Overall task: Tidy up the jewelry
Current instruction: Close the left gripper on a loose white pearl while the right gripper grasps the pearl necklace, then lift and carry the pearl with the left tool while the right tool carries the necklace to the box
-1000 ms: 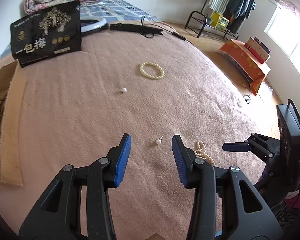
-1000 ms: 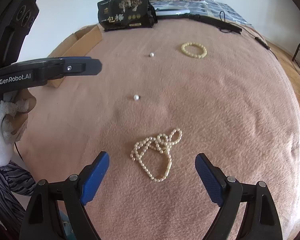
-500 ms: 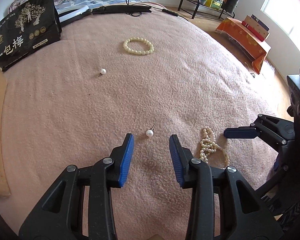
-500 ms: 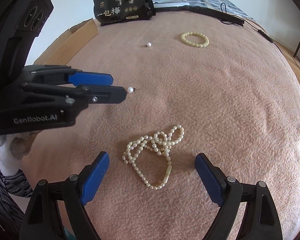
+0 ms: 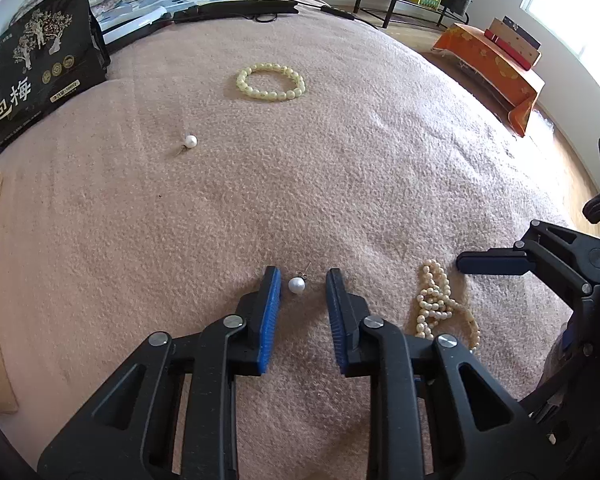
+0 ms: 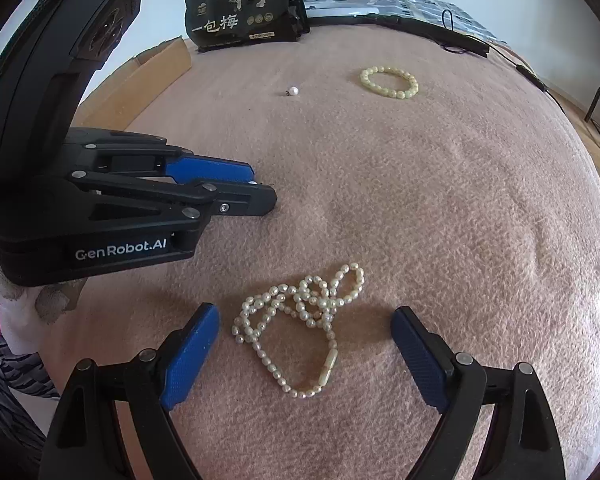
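Note:
A pearl stud earring (image 5: 296, 285) lies on the pink blanket (image 5: 340, 184) between the tips of my open left gripper (image 5: 302, 280), touching neither finger. A second pearl stud (image 5: 190, 141) lies farther back left; it also shows in the right wrist view (image 6: 292, 91). A yellow bead bracelet (image 5: 271, 81) lies beyond it and shows in the right wrist view too (image 6: 389, 81). A tangled pearl necklace (image 6: 304, 324) lies between the wide-open fingers of my right gripper (image 6: 304, 318). In the right wrist view the left gripper (image 6: 256, 190) hides the near earring.
A black snack bag (image 5: 36, 64) stands at the back left. A cardboard box (image 6: 140, 80) sits along the blanket's left edge. A black cable and bar (image 5: 236, 10) lie at the far edge. An orange box (image 5: 492, 60) and a rack stand on the floor to the right.
My left gripper has moved forward and down, so the near pearl stud now sits between its tips, and its jaws have narrowed. My right gripper has lowered around the necklace.

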Motion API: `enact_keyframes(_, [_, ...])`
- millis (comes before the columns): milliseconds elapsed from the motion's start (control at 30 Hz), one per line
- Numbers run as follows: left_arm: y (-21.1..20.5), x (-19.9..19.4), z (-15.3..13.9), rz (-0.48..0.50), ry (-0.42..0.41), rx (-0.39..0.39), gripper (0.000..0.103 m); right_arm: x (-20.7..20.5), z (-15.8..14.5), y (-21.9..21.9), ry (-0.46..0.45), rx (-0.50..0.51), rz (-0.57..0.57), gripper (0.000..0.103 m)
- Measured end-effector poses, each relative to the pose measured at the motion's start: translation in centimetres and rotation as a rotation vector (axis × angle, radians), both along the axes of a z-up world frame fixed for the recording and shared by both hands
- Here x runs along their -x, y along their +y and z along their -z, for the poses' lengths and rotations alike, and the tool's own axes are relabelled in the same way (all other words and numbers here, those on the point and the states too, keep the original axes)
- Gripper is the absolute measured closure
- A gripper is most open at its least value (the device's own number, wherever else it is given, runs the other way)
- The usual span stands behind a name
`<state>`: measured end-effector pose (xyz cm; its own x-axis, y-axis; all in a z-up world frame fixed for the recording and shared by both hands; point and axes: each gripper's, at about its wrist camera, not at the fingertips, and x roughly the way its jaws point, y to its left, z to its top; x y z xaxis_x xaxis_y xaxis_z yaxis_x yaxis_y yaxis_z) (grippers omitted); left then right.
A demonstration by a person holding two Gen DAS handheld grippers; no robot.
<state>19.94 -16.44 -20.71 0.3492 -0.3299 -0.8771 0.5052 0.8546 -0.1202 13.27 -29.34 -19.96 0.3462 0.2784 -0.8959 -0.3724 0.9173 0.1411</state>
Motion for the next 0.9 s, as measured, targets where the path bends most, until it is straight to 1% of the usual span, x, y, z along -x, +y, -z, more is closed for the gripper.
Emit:
enact_keyframes(167, [0.1, 0.1, 0.0, 0.004, -0.007, -0.015, 0.095, -0.1, 0.2, 0.9, -0.016, 0.045, -0.025, 0.014])
enact_keyframes(267, [0.2, 0.2, 0.0, 0.003, -0.009, -0.018, 0.096, 0.0, 0.3, 1.5, -0.035, 0.092, -0.053, 0.021])
enact_keyframes(300, [0.2, 0.3, 0.0, 0.001, -0.009, -0.017, 0.097, 0.0, 0.3, 1.6, -0.040, 0.097, -0.058, 0.026])
enact_keyframes(333, [0.3, 0.3, 0.0, -0.002, -0.010, -0.017, 0.097, 0.0, 0.2, 1.5, -0.042, 0.095, -0.059, 0.033])
enact_keyframes(367, [0.4, 0.4, -0.1, -0.003, -0.012, -0.017, 0.097, -0.1, 0.1, 1.4, -0.041, 0.088, -0.057, 0.037])
enact_keyframes(433, [0.5, 0.5, -0.2, -0.004, -0.015, -0.019, 0.097, -0.3, -0.2, 1.1, -0.039, 0.076, -0.050, 0.057])
enact_keyframes(533, [0.6, 0.7, -0.3, -0.006, -0.018, -0.022, 0.097, -0.7, -0.3, 0.5, -0.028, 0.068, -0.035, 0.074])
enact_keyframes(567, [0.7, 0.7, -0.4, -0.007, -0.018, -0.023, 0.097, -0.8, -0.3, 0.3, -0.027, 0.066, -0.031, 0.077])
enact_keyframes(633, [0.9, 0.8, -0.6, -0.012, -0.020, -0.021, 0.097, -0.9, -0.3, 0.0, -0.024, 0.067, -0.026, 0.087])
enact_keyframes(767, [1.3, 0.8, -1.1, -0.026, -0.026, -0.010, 0.097, -1.0, -0.7, -0.2, -0.013, 0.058, -0.020, 0.093])
enact_keyframes(900, [2.0, 0.9, -2.0, -0.043, -0.039, 0.008, 0.097, -0.8, -1.4, -0.2, -0.021, 0.048, -0.017, 0.094])
